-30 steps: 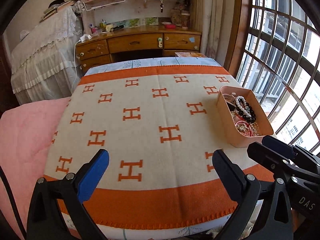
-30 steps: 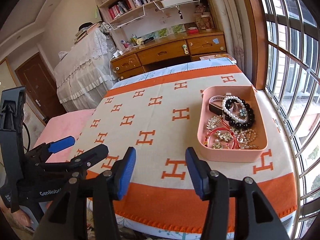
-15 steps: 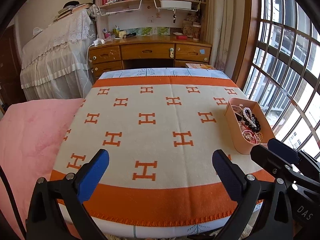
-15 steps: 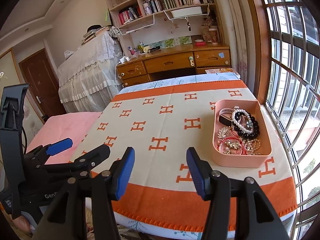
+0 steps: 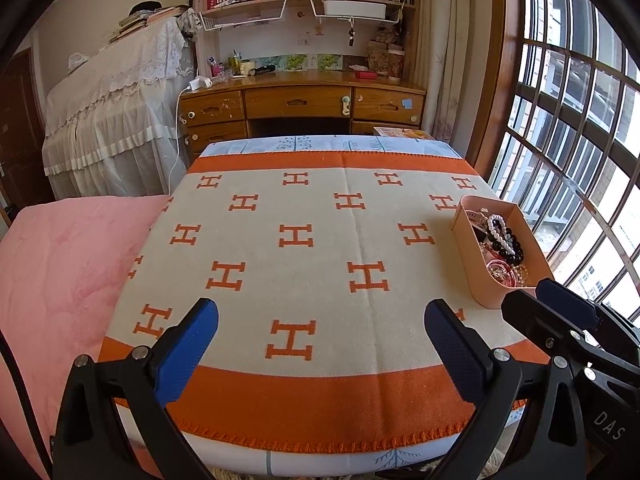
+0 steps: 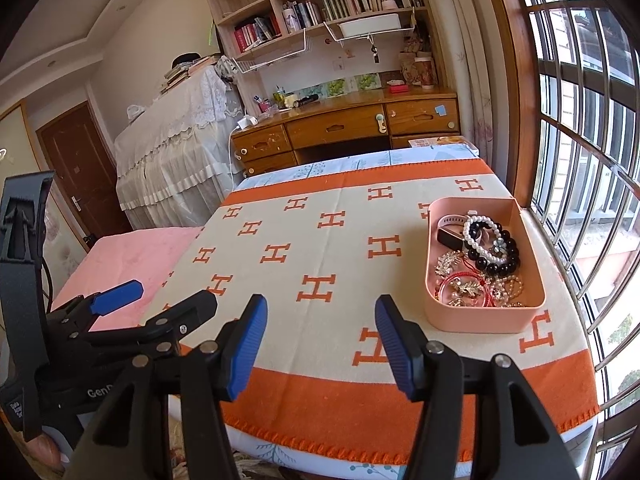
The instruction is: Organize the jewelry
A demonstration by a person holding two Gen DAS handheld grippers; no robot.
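We hold both grippers, left gripper (image 5: 320,332) and right gripper (image 6: 318,328), released and empty, ready for the pink tray (image 6: 434,304) at two o'clock, probably tangled jewelry (image 6: 486,258).

both hand-held gripper (image 6: 318,334) units: black frames w/ silver screws, blue ribbed pads, white lettering.

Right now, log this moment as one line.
stage: start | left hand-held gripper: open, empty | right hand-held gripper: open, empty | pink rectangular plastic tray: full of jewelry, untouched
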